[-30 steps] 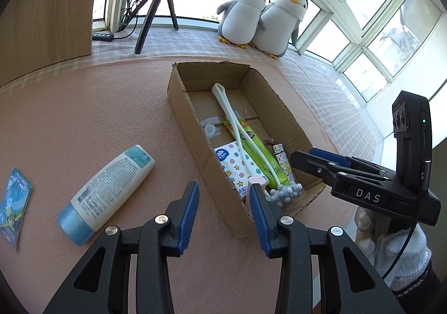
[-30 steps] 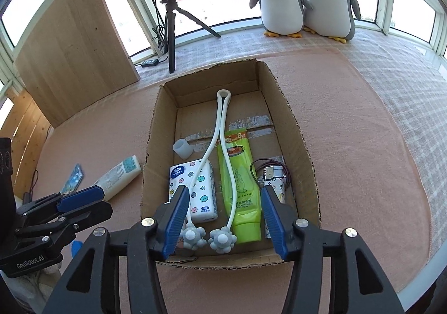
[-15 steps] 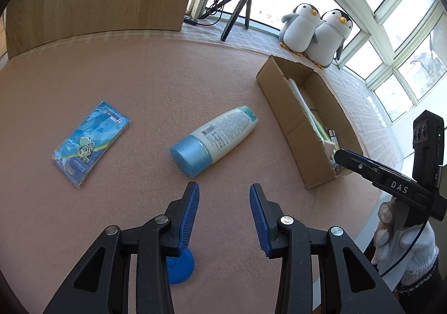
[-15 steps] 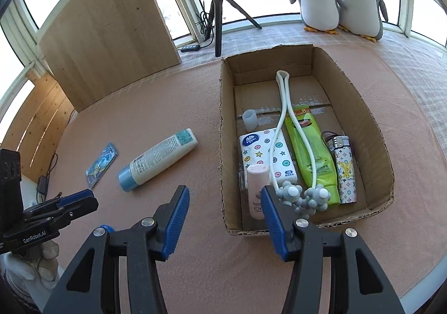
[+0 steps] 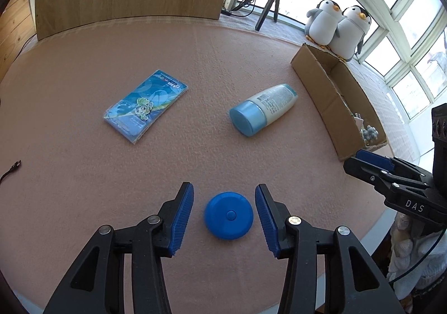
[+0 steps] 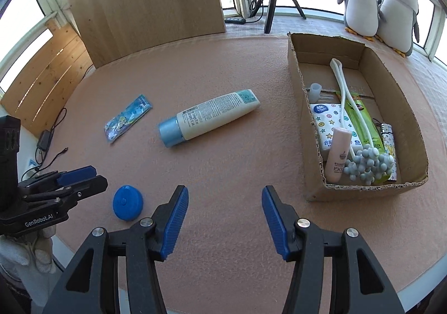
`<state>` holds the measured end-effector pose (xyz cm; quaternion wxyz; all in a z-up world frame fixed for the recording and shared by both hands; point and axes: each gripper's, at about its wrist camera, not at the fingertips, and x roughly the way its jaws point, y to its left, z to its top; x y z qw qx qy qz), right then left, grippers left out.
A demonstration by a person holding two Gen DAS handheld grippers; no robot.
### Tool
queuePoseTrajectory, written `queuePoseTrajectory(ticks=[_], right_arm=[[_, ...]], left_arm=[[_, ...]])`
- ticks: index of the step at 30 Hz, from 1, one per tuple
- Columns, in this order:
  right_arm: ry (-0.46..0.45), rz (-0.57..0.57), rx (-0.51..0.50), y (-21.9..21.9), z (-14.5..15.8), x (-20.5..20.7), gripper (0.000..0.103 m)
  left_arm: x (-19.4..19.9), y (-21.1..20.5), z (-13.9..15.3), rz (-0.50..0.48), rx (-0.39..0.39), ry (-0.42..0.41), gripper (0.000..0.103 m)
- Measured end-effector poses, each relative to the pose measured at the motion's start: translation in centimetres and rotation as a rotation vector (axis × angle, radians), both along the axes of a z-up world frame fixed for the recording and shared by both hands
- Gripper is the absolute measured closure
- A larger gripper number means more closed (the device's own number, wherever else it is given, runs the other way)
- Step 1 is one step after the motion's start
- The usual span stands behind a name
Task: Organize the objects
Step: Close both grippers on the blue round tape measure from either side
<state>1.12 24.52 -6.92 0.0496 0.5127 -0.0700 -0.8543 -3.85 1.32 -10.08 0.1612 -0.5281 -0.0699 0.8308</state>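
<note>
The left gripper (image 5: 224, 212) is spread wide around a blue disc (image 5: 229, 215) lying flat, its pads clear of it, holding nothing. The right gripper (image 6: 225, 220) gapes over bare mat, empty. At one o'clock a tube (image 5: 262, 109) lies cap-first toward the camera — long axis seven to one. At eleven, a blue packet (image 5: 145, 106). Box (image 5: 321, 85) at two, contents mostly hidden by its wall.
</note>
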Motion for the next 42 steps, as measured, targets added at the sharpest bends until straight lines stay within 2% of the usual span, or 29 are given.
queuePoseTrajectory(ticks=[3,6,11,16,26,29,31,38,42], right_arm=[[-0.011,0.026,0.009,-1.5,-0.4,0.0,0.049],[-0.041,0.037,0.017,-2.7,-0.9,-0.3,0.036],[-0.070,0.069,0.006,-4.2,-1.6,-0.9,0.035],[-0.111,0.093,-0.047,-5.3,-2.6,-1.7,0.035],[-0.209,0.105,-0.167,-6.8,-5.1,-2.9,0.036],[-0.230,0.104,-0.200,-6.9,-5.6,-3.1,0.043],[-0.249,0.115,-0.214,-7.2,-6.0,-3.3,0.051],[-0.270,0.137,-0.221,-8.0,-6.4,-3.8,0.053],[-0.279,0.151,-0.225,-8.3,-6.5,-3.9,0.063]], left_arm=[[0.3,-0.4,-0.3,0.000,-0.002,-0.007,0.050],[0.6,-0.4,-0.8,-0.009,-0.012,-0.013,0.046],[0.9,-0.4,-1.8,-0.033,-0.042,-0.022,0.045],[1.2,-0.3,-2.6,-0.056,-0.053,-0.034,0.045],[1.3,0.0,-3.9,-0.111,-0.009,-0.067,0.046],[1.2,0.1,-4.3,-0.126,0.007,-0.078,0.046],[1.2,0.3,-4.4,-0.134,0.011,-0.082,0.047],[1.1,0.4,-4.7,-0.159,0.039,-0.091,0.053],[0.9,0.6,-4.8,-0.166,0.046,-0.091,0.057]])
